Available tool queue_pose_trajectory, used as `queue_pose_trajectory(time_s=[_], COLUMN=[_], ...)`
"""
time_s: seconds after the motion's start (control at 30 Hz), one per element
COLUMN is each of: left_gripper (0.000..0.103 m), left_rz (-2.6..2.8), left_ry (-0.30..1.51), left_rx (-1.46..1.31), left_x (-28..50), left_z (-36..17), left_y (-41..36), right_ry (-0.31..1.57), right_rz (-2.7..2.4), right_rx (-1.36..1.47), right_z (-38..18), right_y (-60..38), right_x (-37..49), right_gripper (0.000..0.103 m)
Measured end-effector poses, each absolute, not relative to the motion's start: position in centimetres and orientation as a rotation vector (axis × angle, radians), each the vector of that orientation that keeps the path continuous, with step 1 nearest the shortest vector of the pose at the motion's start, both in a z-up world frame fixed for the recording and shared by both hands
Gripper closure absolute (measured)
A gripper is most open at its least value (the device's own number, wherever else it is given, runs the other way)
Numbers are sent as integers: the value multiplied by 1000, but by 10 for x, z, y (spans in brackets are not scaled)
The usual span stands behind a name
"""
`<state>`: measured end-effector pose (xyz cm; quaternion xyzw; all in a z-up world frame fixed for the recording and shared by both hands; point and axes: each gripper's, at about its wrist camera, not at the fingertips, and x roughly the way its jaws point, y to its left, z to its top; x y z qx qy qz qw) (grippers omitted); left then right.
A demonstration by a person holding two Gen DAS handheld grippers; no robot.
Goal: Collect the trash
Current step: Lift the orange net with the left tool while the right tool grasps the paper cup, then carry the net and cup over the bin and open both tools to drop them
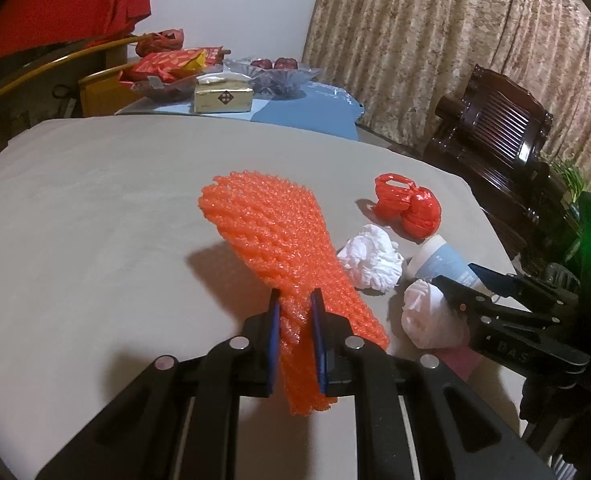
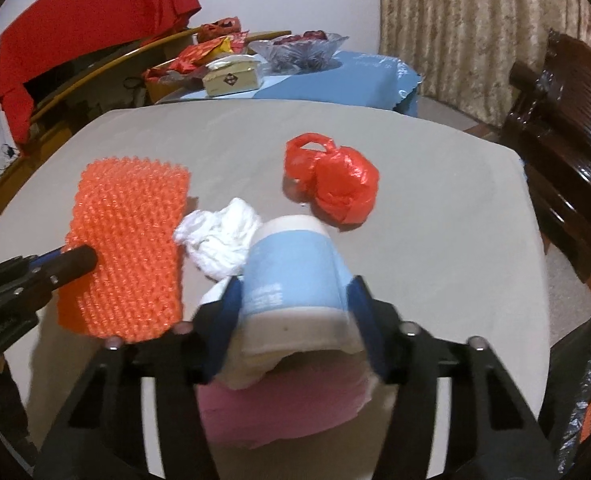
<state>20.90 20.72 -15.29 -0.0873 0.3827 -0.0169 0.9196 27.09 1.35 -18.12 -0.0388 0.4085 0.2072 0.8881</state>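
Orange foam netting (image 1: 271,248) gripped by left gripper (image 1: 295,320) fingers; right gripper (image 2: 295,308) fingers clamp blue-white cup (image 2: 295,276) above tabletop (image 1: 95,200).

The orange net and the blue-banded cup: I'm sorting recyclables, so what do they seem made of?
Orange net: apparently soft foam plastic mesh; knobbly weave, slight sheen, pinched in the left gripper.
Blue-banded cup: probably paper; matte white wall, printed blue band, rim dented between the right gripper fingers.

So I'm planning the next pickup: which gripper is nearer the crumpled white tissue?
Right. The right gripper, shut on the paper cup, sits just beside the tissue. The left gripper, shut on the orange foam net, is a little farther off.
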Motion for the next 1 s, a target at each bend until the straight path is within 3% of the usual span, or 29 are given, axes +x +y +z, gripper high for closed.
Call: queue_pose_trajectory(time_s=[0.2,1.0], left_gripper=[89,89], left_rz=[-37,-105], left_ry=[775,690], left_rx=[-175,-138], left_x=[203,165], left_z=[-146,-87], left_y=[206,165], right_ry=[814,662], right_rz=[448,403], right_rx=[-41,-3], right_z=[-161,-82], right_y=[5,-45], right_x=[261,197], right_gripper=[65,65])
